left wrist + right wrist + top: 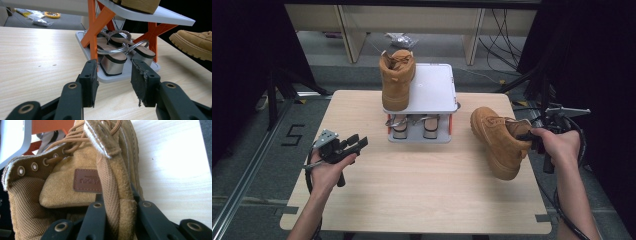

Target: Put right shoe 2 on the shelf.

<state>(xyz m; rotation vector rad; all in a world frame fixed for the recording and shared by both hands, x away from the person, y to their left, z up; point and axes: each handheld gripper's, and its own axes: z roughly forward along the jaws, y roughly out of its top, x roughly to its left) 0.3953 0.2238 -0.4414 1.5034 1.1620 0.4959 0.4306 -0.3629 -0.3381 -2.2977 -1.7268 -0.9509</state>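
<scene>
The right gripper (532, 136) is clamped on the heel collar of a tan suede boot (497, 140), its jaws pinching the padded rear edge from inside and outside, as the right gripper view shows. The boot hangs tilted above the right side of the tabletop (422, 195), toe pointing toward the person and sole facing the tabletop's middle. The left gripper (354, 145) hangs empty, jaws apart, above the left part of the tabletop, aimed at the shoe rack (437, 90).

The grip takes only a narrow strip of soft collar, and the weight of the boot hangs well away from it. The likely trouble is the boot swinging or slipping out of the jaws, since suede and padding give way under load. A second risk comes at the rack: the matching boot (396, 80) already stands on the left of the top shelf, so a swinging toe could knock it, or the carried boot could land half off the free right side. The sandals (117, 53) on the lower shelf lie clear of that path.
</scene>
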